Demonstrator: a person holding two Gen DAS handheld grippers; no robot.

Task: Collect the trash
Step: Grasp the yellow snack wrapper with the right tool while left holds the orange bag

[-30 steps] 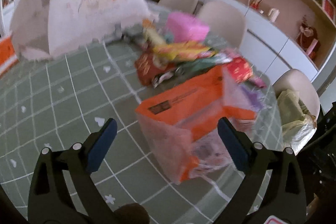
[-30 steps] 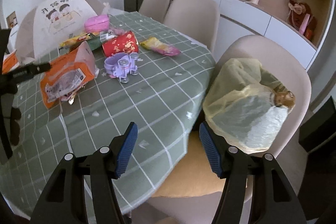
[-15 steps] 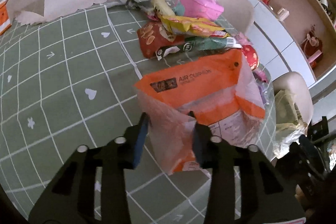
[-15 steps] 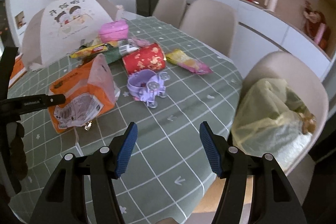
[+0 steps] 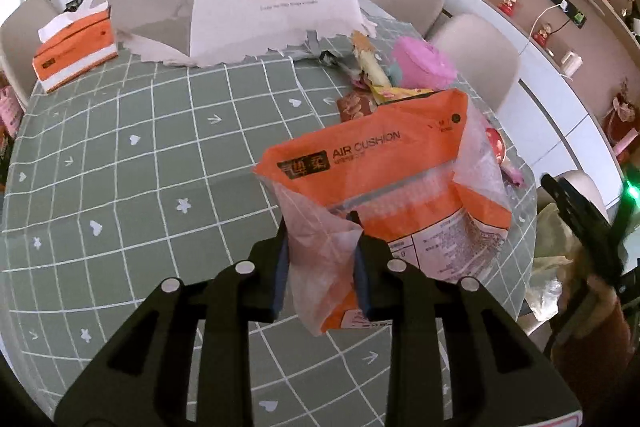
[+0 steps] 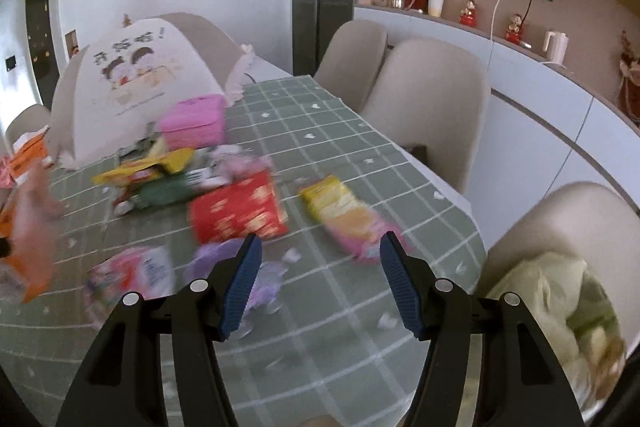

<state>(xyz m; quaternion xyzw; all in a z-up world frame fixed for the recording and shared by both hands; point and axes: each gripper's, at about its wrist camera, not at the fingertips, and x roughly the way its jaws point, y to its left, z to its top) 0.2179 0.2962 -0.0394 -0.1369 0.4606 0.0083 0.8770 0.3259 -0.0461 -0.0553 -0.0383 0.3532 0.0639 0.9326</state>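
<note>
My left gripper [image 5: 320, 267] has just been closing, and its jaws now pinch the orange packet [image 5: 384, 195], lifted off the table [image 5: 140, 187] since a second ago. My right gripper [image 6: 320, 283] has swung over the litter, jaws wide and empty — ahead of them the red pouch [image 6: 236, 211], yellow-pink wrapper [image 6: 344, 215] and others wait. Nothing looks bagged yet; yellow bag [image 6: 560, 307] lies to their right.

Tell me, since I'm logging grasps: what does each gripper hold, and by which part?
The left gripper pinches the orange bag by its clear lower corner. The right gripper holds nothing.
</note>
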